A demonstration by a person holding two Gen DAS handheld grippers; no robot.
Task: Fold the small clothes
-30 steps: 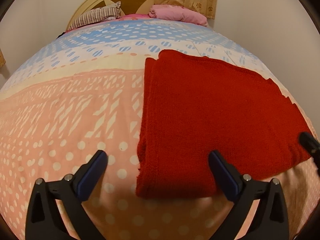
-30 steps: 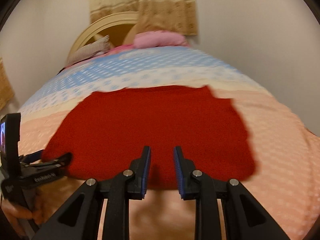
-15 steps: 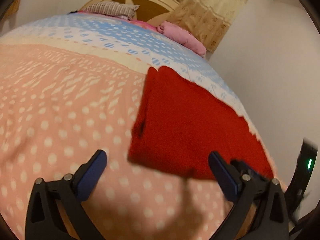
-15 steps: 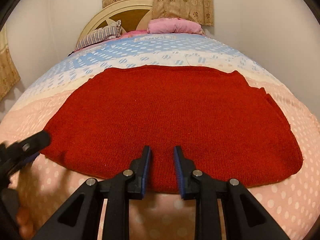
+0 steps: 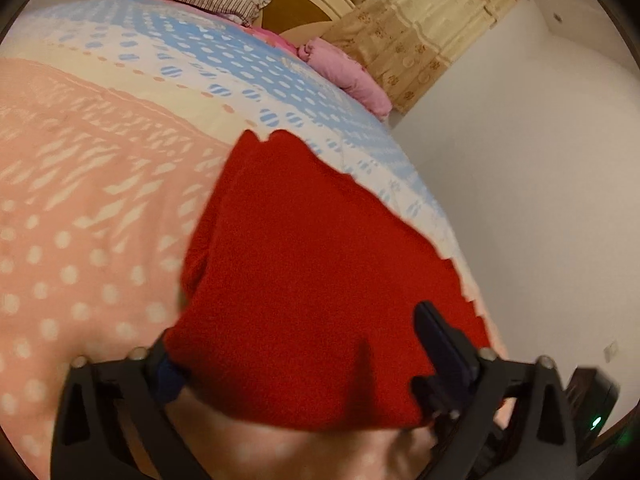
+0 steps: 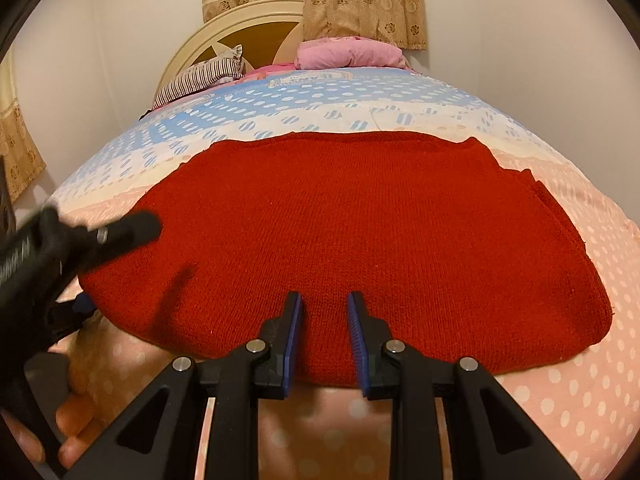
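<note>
A red knitted garment (image 6: 360,232) lies folded flat on the bed. In the left wrist view the same garment (image 5: 312,260) fills the centre. My left gripper (image 5: 296,328) straddles its near left corner, with one finger hidden beneath the cloth and the other finger (image 5: 436,336) above it. Its jaws are closing with the cloth between them, and the pads stand wide apart. From the right wrist view the left gripper (image 6: 120,264) shows blurred at that corner. My right gripper (image 6: 324,304) sits over the garment's near edge, jaws narrowly apart, nothing pinched.
The dotted pink, cream and blue bed cover (image 6: 580,400) spreads all around the garment. A striped pillow (image 6: 204,76) and a pink pillow (image 6: 348,54) lie by the headboard (image 6: 240,32). A white wall runs along the bed's right side. A person's hand (image 6: 76,432) holds the left gripper.
The left gripper rolled and came in onto the garment's near left corner, one finger going under the cloth, and its jaws narrowed. The right gripper sank closer to the near edge.
</note>
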